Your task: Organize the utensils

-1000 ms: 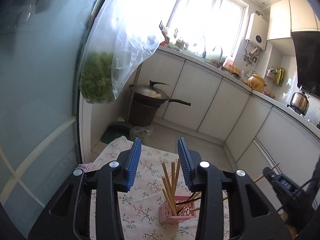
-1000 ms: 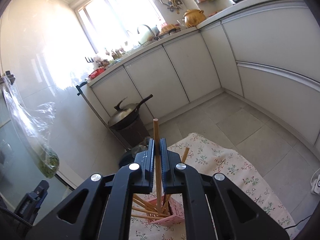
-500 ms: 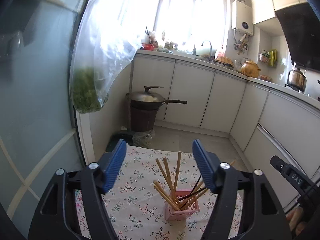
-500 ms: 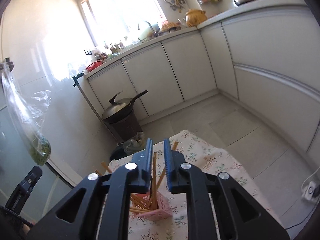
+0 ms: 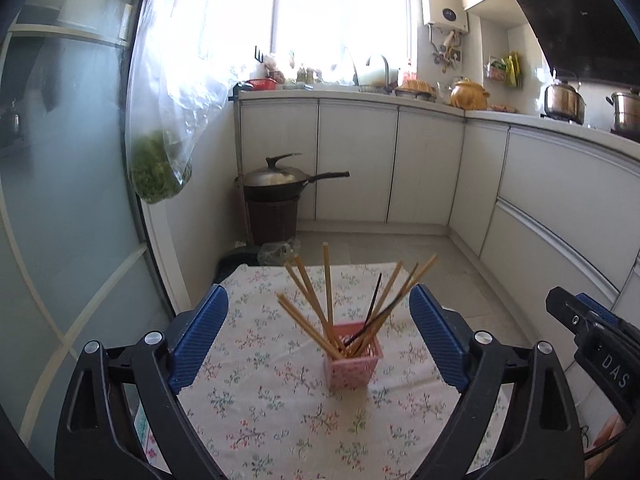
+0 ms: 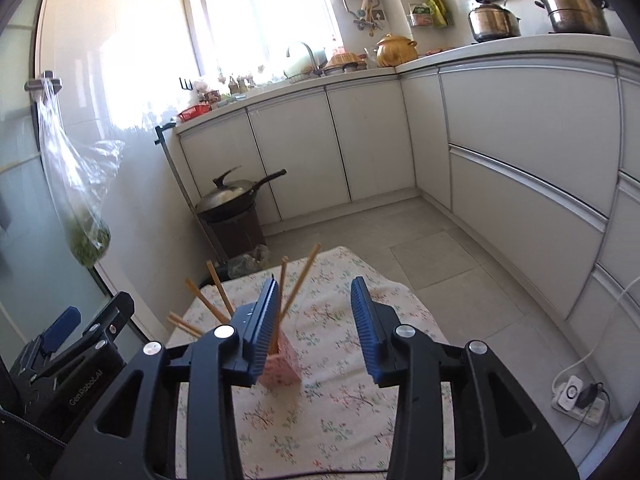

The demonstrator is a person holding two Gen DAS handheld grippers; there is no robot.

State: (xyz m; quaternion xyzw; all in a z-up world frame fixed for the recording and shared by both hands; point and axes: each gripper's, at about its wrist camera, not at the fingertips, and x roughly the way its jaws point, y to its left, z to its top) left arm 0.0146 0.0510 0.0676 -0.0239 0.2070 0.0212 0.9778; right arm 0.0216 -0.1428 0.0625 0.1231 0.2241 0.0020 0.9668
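Through my left wrist camera, my left claw is spreading to nearly its full width and has hold of nothing. The pink basket stands between my ribbed blue pads in the picture but farther out on the desk, untouched. It is a small square holder of latticed plastic, and the chopsticks fan out of it: thin, straight, pale wood or bamboo, with a dark one or two leaning among them. The desk wears a cream cloth printed with small flower sprigs, soft and slightly rumpled. At the right edge I glimpse the black body of my right claw.

Through my right wrist camera, that right claw is about half open and widening, also empty. The basket sits low, partly hidden behind my left-hand pad, with sticks rising past it. I see no loose utensils on the cloth from either view.

I judge the sticks are all stowed and this is the release step. Next, I should draw both claws clear without knocking the light holder, which would tip easily under that splayed load.
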